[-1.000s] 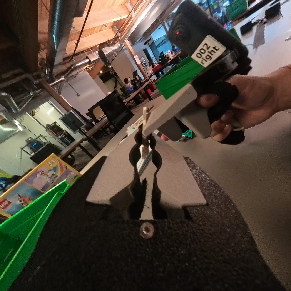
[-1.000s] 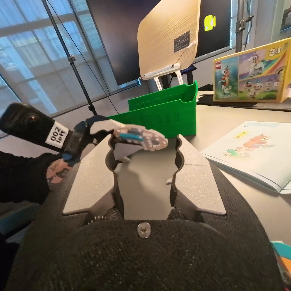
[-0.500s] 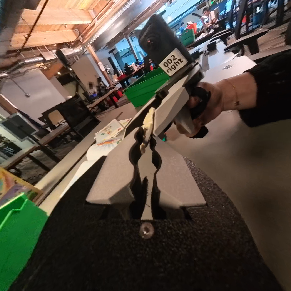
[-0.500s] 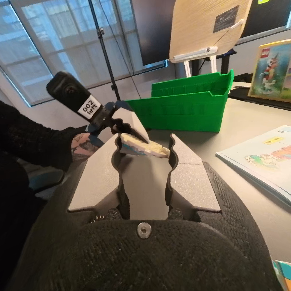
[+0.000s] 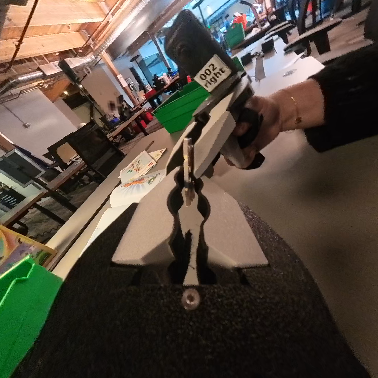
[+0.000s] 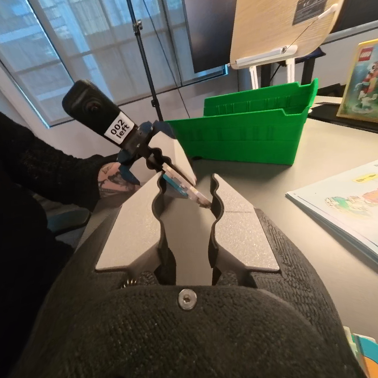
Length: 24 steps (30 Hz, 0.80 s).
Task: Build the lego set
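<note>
The left hand-held gripper point(image 5: 188, 191) clamps a flat brick piece point(image 5: 187, 167), apparently touching the half-open right hand-held gripper point(image 6: 185, 191).

Each camera sits close behind its own fingers, facing the other; both see the toy piece point(image 5: 187, 176) point(image 6: 185, 189) at 12 o'clock.

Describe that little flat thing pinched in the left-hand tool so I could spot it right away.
Start at the big green plastic bin on the grey table. In front of it, the left gripper clamps a thin flat cream-and-blue brick assembly, tilted down between the right gripper's grey fingers. Nothing else nearby is off the table.
</note>
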### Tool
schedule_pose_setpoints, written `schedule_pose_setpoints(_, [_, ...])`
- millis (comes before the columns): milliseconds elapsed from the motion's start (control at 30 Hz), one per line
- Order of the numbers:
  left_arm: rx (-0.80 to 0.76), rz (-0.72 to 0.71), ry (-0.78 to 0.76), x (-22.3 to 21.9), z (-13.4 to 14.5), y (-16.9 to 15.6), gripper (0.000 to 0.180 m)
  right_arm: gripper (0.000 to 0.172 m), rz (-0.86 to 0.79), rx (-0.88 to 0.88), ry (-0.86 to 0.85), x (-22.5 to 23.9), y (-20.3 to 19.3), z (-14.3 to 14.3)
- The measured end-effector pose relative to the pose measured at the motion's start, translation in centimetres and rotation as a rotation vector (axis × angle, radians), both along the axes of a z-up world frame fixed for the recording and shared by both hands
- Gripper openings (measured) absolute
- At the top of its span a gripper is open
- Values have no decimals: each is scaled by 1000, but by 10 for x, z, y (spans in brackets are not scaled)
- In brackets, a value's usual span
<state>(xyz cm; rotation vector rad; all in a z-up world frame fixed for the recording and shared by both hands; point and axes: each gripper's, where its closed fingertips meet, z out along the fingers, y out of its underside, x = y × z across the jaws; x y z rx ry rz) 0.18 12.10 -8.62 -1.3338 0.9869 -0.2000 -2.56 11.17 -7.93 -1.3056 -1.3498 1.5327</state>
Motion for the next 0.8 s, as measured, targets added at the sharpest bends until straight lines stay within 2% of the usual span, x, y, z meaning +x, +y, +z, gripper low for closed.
schedule_pose_setpoints(133, [-34,-47,83,0,-12,-5,5,39,40,71,-44,1,-7,-11])
schedule_pose_setpoints(167, [-106,-90,102,2,-21,-9,7,22,66,115,-55,2,-12,-14])
schedule_pose_setpoints(200, [-123,-106,70,2,-22,-9,7,20,53,154,-68,2,-12,-16])
schedule_pose_setpoints(467, [-169,-104,59,1,-27,-6,6,19,19,203,-82,1,-9,-19])
schedule_pose_setpoints(800, [-342,-272,-44,12,-31,-24,6,19,80,295,-82,7,-21,-20])
